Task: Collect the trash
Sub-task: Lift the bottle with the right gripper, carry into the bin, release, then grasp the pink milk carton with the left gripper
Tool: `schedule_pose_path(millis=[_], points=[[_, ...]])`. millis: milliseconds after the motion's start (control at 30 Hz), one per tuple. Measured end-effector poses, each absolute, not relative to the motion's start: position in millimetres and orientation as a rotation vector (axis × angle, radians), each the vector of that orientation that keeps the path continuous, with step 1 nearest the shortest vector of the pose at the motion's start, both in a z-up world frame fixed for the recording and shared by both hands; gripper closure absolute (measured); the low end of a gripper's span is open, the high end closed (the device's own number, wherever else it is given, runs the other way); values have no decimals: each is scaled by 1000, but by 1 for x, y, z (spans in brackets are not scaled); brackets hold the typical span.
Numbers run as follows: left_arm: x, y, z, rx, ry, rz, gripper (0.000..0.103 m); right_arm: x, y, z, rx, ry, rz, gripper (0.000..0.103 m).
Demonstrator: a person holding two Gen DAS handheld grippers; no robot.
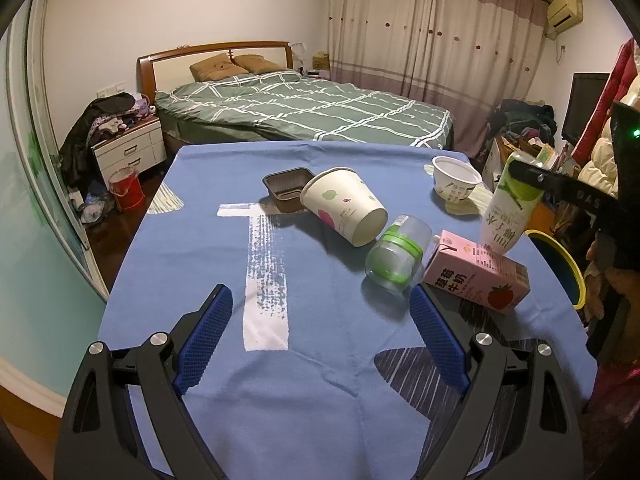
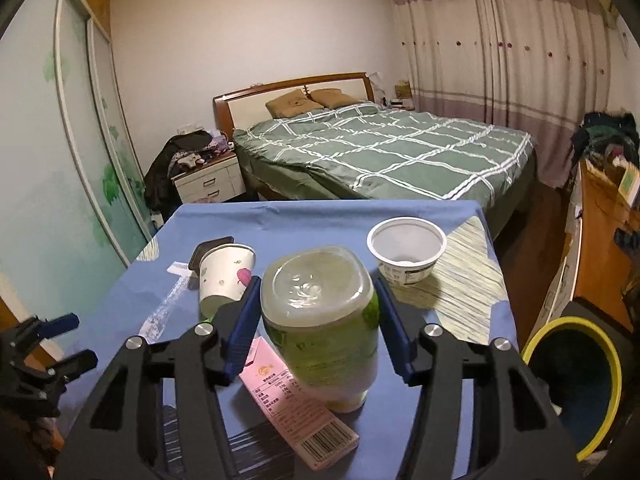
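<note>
Right tongs clench a green bottle above the tabletop, left tongs gape idle; carton, cups, jar and tray remain, bin waiting.

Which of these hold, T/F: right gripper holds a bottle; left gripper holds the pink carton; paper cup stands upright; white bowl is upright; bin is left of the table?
1. The right gripper holds the bottle. True.
2. The left gripper holds the pink carton. False: it is open and holds nothing; the carton lies on the table.
3. The paper cup stands upright. False: it lies on its side.
4. The white bowl is upright. True.
5. The bin is left of the table. False: right.
</note>
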State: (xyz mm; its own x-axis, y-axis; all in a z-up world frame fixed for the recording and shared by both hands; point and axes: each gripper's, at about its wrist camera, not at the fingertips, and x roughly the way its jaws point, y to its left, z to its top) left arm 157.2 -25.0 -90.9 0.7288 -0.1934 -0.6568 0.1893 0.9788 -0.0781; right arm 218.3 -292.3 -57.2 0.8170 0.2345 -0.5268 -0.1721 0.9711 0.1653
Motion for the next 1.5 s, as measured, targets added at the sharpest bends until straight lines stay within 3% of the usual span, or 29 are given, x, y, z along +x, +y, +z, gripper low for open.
schedule_pose_path(millis=[367, 833, 933, 1300, 1500], points=[[163, -46, -96, 12, 740, -265, 14, 184, -365, -31, 178, 481, 66, 50], [170, -121, -110, 86, 787, -406, 14, 182, -508, -92, 217, 616, -337, 48], [170, -144, -113, 113, 795, -441, 14, 176, -520, -100, 217, 610, -365, 35], [176, -230, -141, 234, 836, -500, 14, 164, -538, -113, 253, 618, -352, 34], [190, -234, -152, 237, 849, -429, 14, 163, -540, -116, 267, 627, -344, 34]])
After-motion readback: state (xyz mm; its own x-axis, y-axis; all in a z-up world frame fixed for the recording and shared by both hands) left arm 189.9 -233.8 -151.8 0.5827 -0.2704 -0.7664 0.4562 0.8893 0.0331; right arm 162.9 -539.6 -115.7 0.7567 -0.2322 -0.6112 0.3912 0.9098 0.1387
